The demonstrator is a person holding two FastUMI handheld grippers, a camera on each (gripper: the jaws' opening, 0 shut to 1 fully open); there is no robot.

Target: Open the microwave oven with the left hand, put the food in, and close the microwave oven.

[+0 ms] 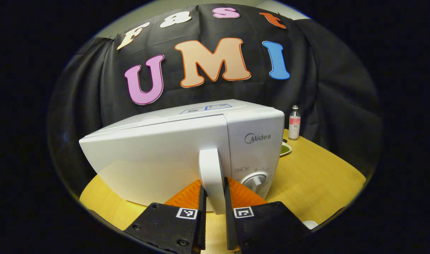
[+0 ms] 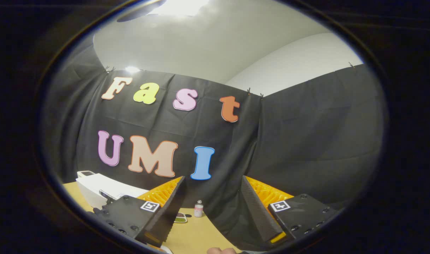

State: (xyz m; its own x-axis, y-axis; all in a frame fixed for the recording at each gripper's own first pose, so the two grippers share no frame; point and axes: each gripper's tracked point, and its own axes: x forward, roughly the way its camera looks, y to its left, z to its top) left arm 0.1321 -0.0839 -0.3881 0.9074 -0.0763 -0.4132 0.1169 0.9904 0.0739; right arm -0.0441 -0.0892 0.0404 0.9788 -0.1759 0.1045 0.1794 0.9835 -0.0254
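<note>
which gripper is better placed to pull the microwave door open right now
Left. Its gripper is already closed on the white door handle of the microwave, so it likely only needs to pull. The right gripper is open, holds nothing, and is aimed up at the booth wall, away from the door.

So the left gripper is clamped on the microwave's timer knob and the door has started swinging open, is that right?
Not quite. In the left gripper view, the left gripper is clamped on the microwave's white door handle, not the timer knob, which sits untouched to the right. The door does look swung out from the body.
</note>
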